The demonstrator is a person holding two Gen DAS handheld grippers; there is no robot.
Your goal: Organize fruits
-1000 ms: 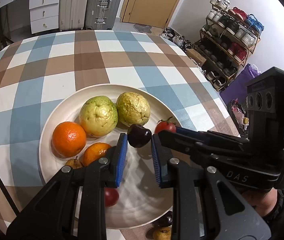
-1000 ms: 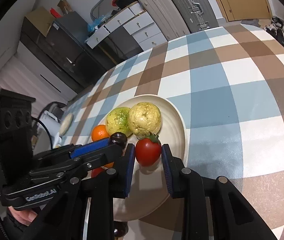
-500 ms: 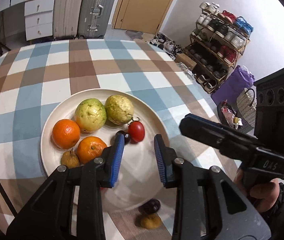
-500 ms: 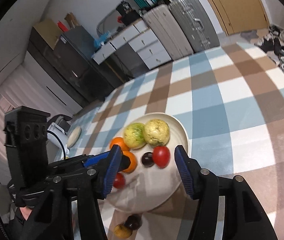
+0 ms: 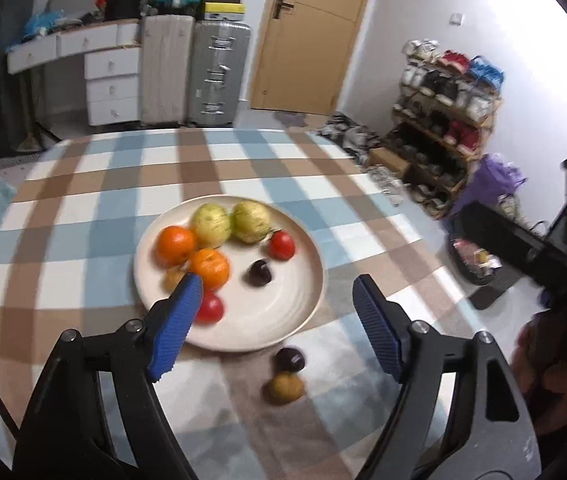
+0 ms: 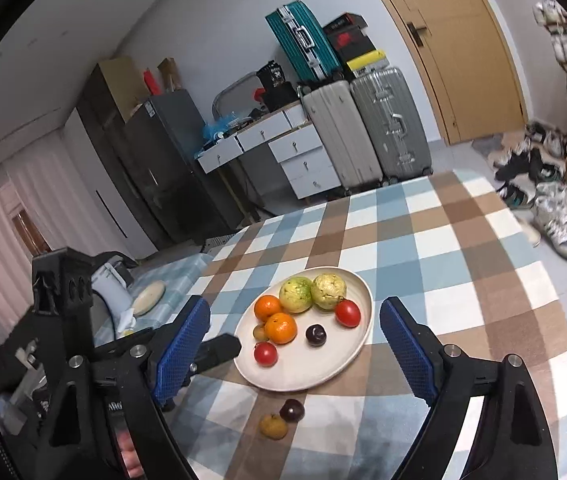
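A cream plate [image 5: 307, 292] [image 6: 359, 344] on the checked table holds two guavas [image 6: 311, 292], two oranges [image 6: 279, 328], two tomatoes [image 6: 347, 312], a dark plum [image 6: 315, 335] and a small brown fruit [image 6: 259, 332]. A second plum [image 6: 292, 410] [image 5: 289, 359] and a small yellow-brown fruit [image 6: 272, 426] [image 5: 284, 387] lie on the cloth in front of the plate. My left gripper [image 5: 275, 320] is open and empty, raised near the plate's front. My right gripper [image 6: 295, 352] is open and empty, raised over the plate.
The round table has a blue, brown and white checked cloth [image 6: 443, 240]. Suitcases [image 6: 363, 128], white drawers [image 6: 295, 156] and a door [image 5: 307, 32] stand behind it. A shoe rack [image 5: 443, 108] stands to the right. A small dish [image 6: 148, 292] lies at the far left.
Both grippers have pulled back and up from the plate and opened wider. The plum and tomato they were around now lie on the plate.
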